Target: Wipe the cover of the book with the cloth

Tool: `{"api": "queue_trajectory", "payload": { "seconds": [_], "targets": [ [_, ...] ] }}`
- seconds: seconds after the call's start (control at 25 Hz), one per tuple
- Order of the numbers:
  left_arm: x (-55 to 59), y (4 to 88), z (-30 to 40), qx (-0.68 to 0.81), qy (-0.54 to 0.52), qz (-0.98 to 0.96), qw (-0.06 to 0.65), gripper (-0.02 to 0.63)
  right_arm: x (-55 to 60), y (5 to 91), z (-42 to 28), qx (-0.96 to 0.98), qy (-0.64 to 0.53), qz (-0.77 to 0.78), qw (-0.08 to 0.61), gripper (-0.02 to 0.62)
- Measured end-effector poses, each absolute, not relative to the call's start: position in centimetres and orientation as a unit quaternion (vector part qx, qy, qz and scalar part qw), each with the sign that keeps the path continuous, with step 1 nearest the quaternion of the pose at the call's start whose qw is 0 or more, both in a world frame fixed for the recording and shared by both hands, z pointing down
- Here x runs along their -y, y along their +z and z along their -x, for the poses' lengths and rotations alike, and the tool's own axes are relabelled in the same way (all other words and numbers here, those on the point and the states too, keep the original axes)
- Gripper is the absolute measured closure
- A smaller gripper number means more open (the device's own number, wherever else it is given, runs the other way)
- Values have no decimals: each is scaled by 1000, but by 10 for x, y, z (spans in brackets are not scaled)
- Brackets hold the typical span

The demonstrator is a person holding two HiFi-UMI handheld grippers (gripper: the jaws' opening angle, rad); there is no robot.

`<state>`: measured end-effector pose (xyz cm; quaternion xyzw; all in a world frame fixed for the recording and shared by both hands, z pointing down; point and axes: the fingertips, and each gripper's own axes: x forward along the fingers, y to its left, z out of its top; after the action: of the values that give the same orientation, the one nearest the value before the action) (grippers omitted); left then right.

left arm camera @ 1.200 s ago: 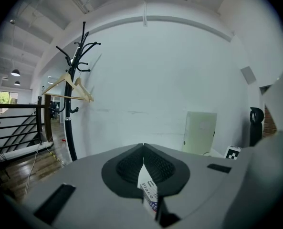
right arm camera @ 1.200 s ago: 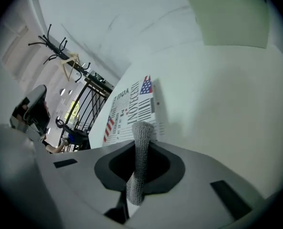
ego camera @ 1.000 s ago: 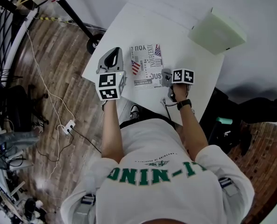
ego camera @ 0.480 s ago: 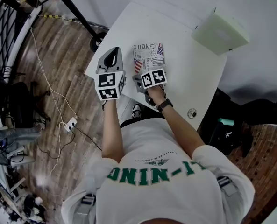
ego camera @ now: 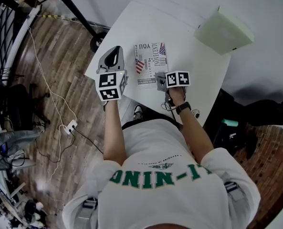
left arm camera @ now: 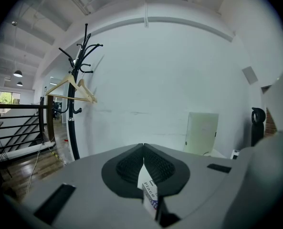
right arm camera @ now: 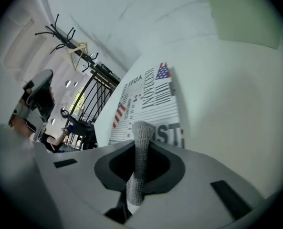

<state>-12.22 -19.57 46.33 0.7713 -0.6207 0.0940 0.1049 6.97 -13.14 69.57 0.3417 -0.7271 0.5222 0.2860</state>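
The book (ego camera: 150, 63) lies flat on the white table (ego camera: 198, 75), its cover printed with black text and a small flag; the right gripper view shows the cover (right arm camera: 151, 104) just ahead of the jaws. My right gripper (ego camera: 160, 80) is over the book's near right corner, shut on a rolled grey cloth (right arm camera: 141, 156) whose tip points down at the cover. My left gripper (ego camera: 111, 61) rests at the table's left edge beside the book, shut (left arm camera: 143, 147), with a small printed paper slip (left arm camera: 150, 190) showing in the hollow behind its pads.
A pale green box (ego camera: 223, 31) sits at the table's far right corner. A black coat stand (left arm camera: 77, 80) rises beyond the table's left side. Cables and a power strip (ego camera: 69, 127) lie on the wooden floor to the left.
My right gripper swept left with the cloth across the book's near edge, then came back toward the right. The left gripper stayed put.
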Motion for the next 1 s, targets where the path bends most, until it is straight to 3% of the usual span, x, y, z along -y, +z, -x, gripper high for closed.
{"api": "queue_trajectory", "payload": {
  "seconds": [0.2,0.44,0.8,1.0],
  "targets": [
    [198,464,110,609,93,-781,103,592,138,694,-120,705,536,-387,257,563],
    [196,460,105,605,92,-784,100,592,138,694,-120,707,517,-395,275,561],
    [187,462,124,623,95,-770,102,592,85,686,30,773,493,-236,322,561],
    [184,462,131,628,95,-765,102,592,76,698,50,766,493,-226,344,561]
  ]
}}
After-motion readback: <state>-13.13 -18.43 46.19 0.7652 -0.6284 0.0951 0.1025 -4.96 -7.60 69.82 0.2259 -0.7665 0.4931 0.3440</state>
